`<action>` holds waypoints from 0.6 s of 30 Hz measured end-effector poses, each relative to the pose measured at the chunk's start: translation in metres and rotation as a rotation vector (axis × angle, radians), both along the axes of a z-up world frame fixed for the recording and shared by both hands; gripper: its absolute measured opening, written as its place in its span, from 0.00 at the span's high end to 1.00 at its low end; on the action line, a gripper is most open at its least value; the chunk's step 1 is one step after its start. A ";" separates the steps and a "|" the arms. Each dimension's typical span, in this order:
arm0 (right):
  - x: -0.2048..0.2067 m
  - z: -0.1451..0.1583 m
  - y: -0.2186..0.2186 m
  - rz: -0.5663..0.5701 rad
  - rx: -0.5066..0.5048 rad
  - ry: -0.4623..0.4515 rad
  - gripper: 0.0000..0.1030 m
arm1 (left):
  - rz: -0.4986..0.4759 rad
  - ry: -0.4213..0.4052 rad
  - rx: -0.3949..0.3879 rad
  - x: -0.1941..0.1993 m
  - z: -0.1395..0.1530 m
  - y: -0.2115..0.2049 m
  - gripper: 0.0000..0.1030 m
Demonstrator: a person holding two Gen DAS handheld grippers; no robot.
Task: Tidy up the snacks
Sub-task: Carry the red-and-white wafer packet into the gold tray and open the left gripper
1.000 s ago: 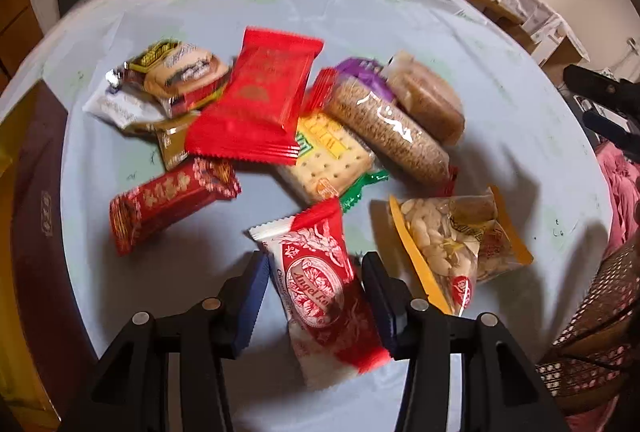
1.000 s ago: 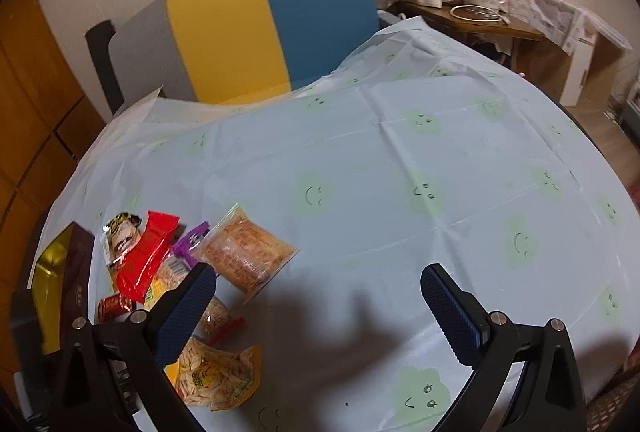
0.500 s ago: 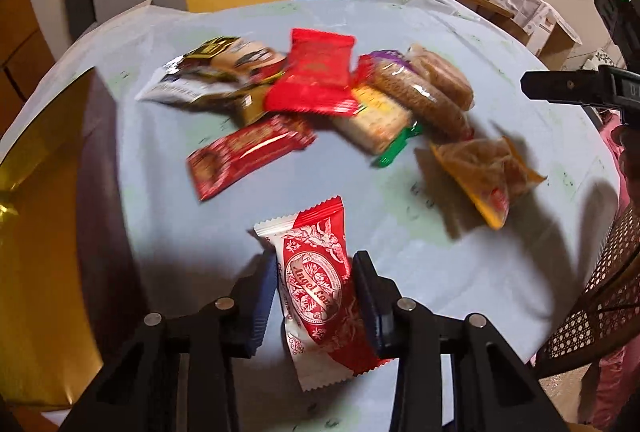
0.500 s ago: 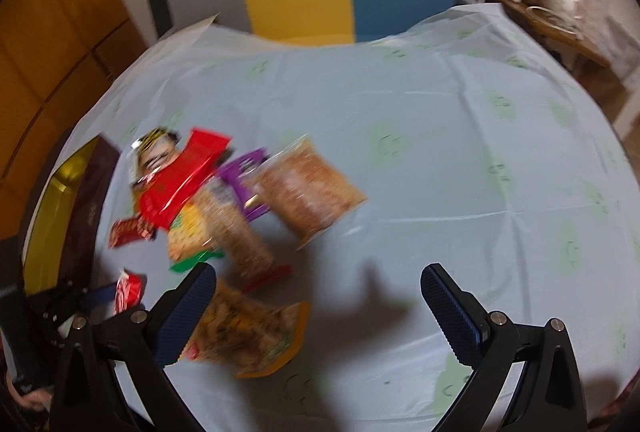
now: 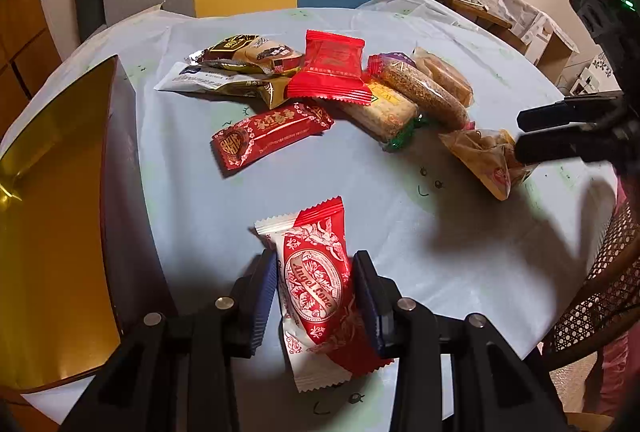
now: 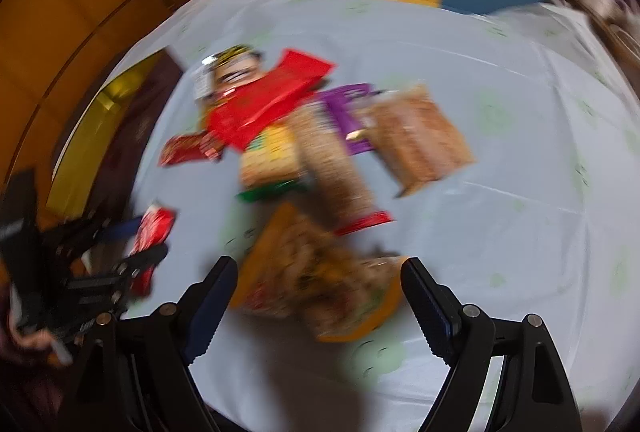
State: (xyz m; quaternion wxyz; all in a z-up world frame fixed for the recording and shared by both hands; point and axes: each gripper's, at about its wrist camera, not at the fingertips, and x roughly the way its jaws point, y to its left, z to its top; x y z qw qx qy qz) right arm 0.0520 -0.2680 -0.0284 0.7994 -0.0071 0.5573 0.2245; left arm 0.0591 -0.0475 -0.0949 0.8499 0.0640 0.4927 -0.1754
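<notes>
The left gripper [image 5: 316, 286] has its jaws pressed against both sides of a red and white snack packet [image 5: 316, 284], held above the near part of the round table [image 5: 460, 260], beside a gold-lined box [image 5: 56, 224] on the left. The right gripper [image 6: 320, 296] is closing around an orange nut bag [image 6: 320, 284] that lies on the tablecloth; its jaws stand wide either side and do not press on it. The other snacks [image 5: 328, 88] lie heaped further back on the table.
</notes>
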 end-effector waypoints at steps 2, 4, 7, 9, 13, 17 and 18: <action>-0.004 0.004 0.009 0.049 -0.046 -0.012 0.16 | 0.002 0.005 -0.012 0.001 0.000 0.001 0.62; -0.008 0.008 0.018 0.127 -0.114 -0.024 0.15 | 0.002 0.003 -0.013 0.001 -0.001 0.001 0.62; -0.013 0.002 0.035 0.256 -0.265 -0.014 0.15 | 0.008 0.002 -0.022 0.000 -0.002 0.002 0.62; -0.012 -0.007 0.040 0.298 -0.335 -0.009 0.15 | 0.010 0.004 -0.027 0.001 -0.002 0.002 0.61; 0.001 -0.029 0.054 0.338 -0.404 0.002 0.17 | 0.010 0.003 -0.029 0.001 -0.002 0.002 0.61; 0.010 -0.046 0.063 0.318 -0.387 0.003 0.29 | 0.008 0.001 -0.028 0.001 -0.002 0.002 0.61; 0.011 -0.048 0.064 0.312 -0.369 0.009 0.36 | 0.007 -0.001 -0.028 0.000 -0.002 0.002 0.61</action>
